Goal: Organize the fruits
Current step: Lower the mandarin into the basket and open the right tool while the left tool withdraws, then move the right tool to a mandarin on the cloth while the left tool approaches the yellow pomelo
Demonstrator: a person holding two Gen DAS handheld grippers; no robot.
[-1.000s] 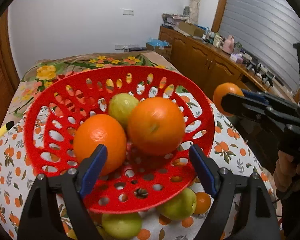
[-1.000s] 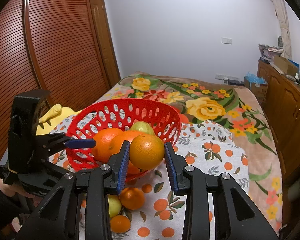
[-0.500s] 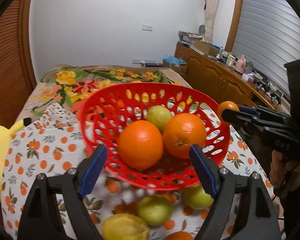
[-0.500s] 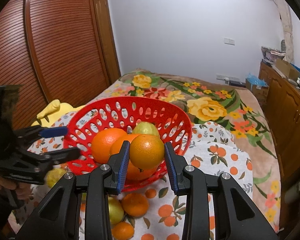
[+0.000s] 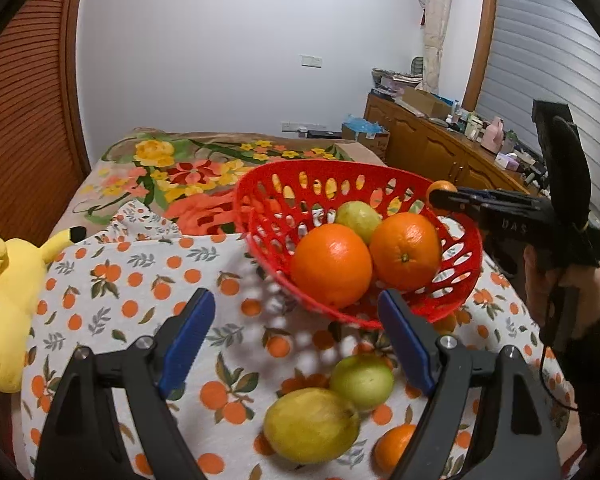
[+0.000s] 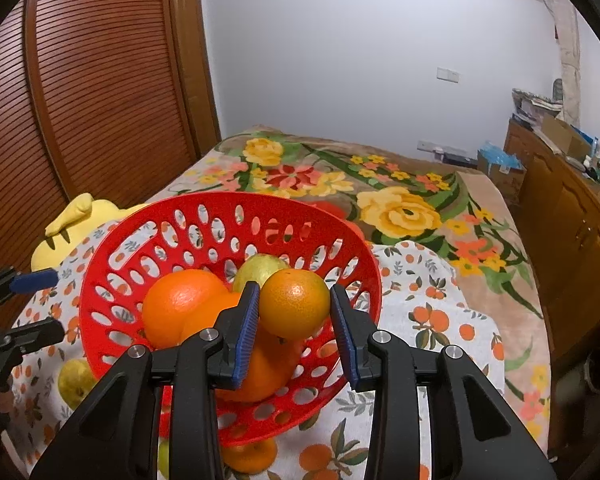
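Observation:
A red perforated basket (image 5: 260, 216) (image 6: 112, 264) sits on the orange-print cloth and holds two large oranges (image 5: 331, 265) (image 5: 405, 250) and a green fruit (image 5: 358, 216). My right gripper (image 6: 295, 330) is shut on a small orange (image 6: 295, 305) and holds it over the basket's near rim; it shows at the basket's far right in the left wrist view (image 5: 440, 188). My left gripper (image 5: 296, 338) is open and empty, low over the cloth in front of the basket. A yellow-green fruit (image 5: 311, 424), a green fruit (image 5: 362, 380) and a small orange (image 5: 394, 446) lie on the cloth.
A yellow plush toy (image 5: 4, 300) lies at the cloth's left edge. A flowered blanket (image 6: 396, 208) covers the bed behind the cloth. Wooden cabinets (image 5: 432, 152) with clutter stand on the right, a slatted wooden door (image 6: 80, 92) on the left.
My left gripper has pulled back and to the left, away from the basket, bringing loose fruit on the cloth into view. My right gripper has carried the small orange closer over the basket.

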